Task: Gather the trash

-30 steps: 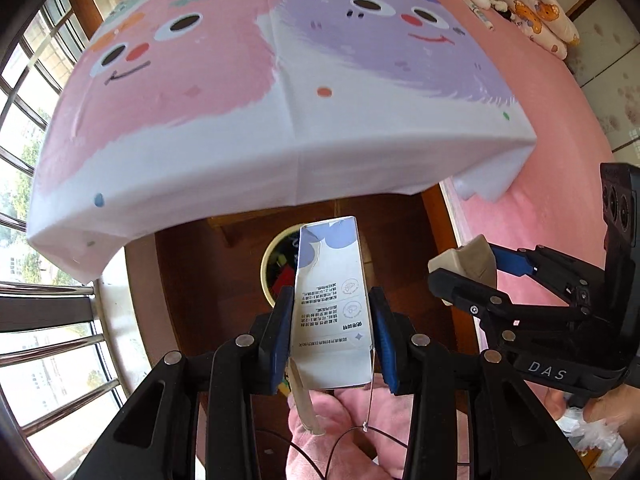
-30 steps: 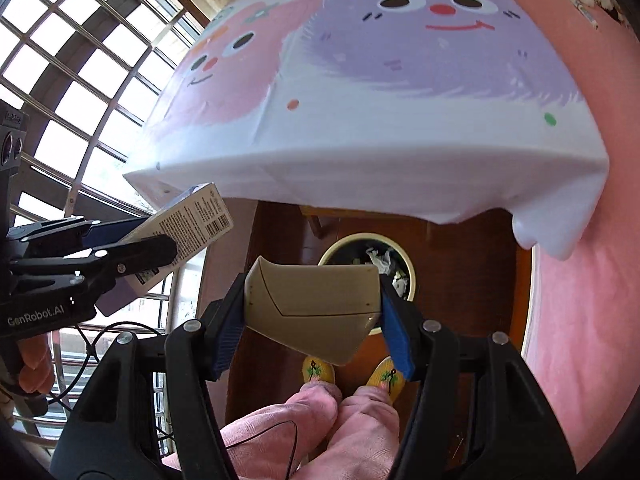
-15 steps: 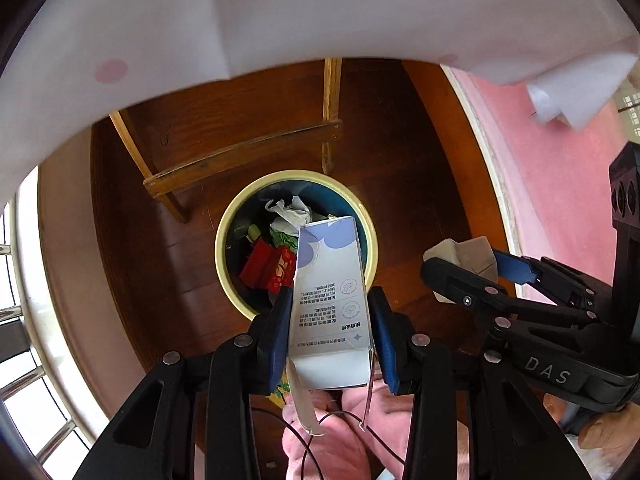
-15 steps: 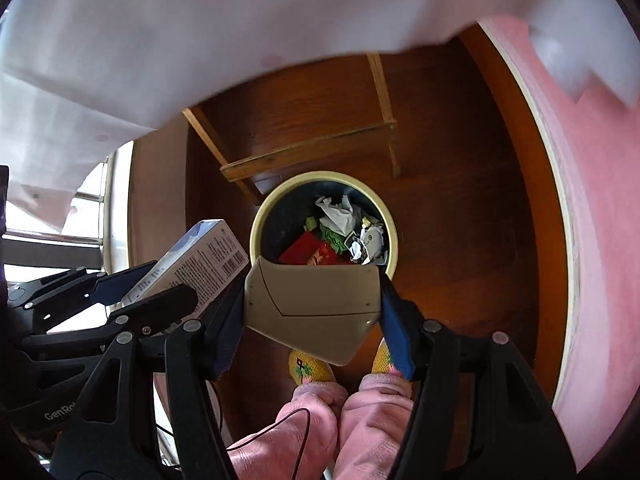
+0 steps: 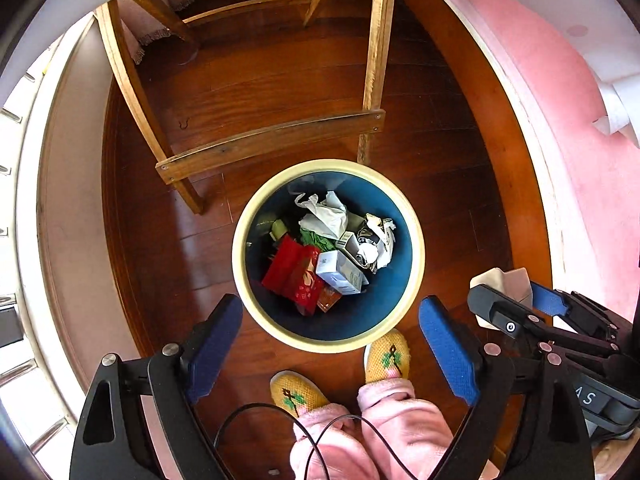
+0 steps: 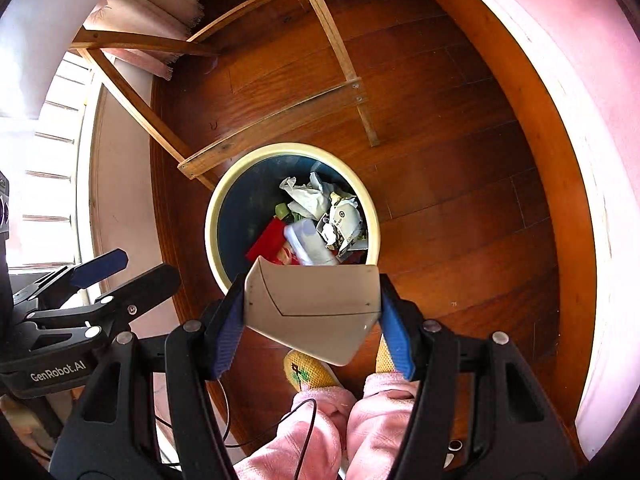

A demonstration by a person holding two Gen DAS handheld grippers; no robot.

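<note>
Below, wooden floor [image 5: 280, 80], cream-rimmed bin [image 5: 240, 268], table legs [image 5: 376, 40]

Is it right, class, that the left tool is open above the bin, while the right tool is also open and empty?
Not quite. The left tool is open above the bin, but the right tool is shut on a beige box, as the right wrist view shows.
</note>
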